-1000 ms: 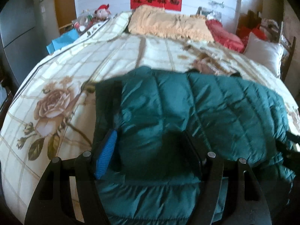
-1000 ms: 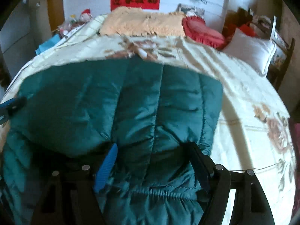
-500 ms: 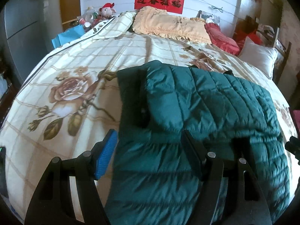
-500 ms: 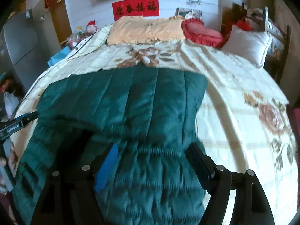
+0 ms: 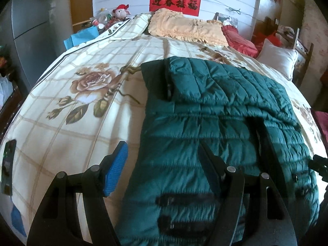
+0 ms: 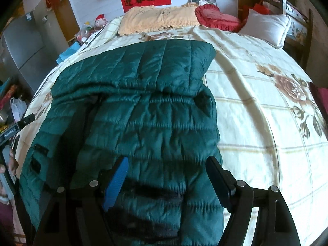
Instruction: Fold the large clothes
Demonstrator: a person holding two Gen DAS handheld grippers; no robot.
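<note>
A dark green quilted jacket [image 5: 215,106] lies on the floral bedspread [image 5: 82,123], its far part folded back over the near part, with the fold's edge running across the middle. My left gripper [image 5: 164,164] hovers open at the jacket's near left edge, the blue pad [image 5: 114,170] over bare bedspread and the black finger over the cloth. In the right wrist view, my right gripper [image 6: 168,176] is open above the jacket [image 6: 153,94] near its right side. Nothing is held. The left gripper [image 6: 16,127] also shows at that view's left border, with a hand below it.
At the head of the bed are a yellow fringed pillow cover [image 5: 184,28], a red cushion [image 5: 239,41] and a white pillow [image 5: 278,59]. A grey cabinet [image 5: 26,30] stands on the left. A dark flat object [image 5: 8,164] lies at the bed's left edge.
Both grippers have drawn back toward the near end of the bed and slightly up, away from the folded layer. More of the jacket and bedspread shows. The jaws stay open.
</note>
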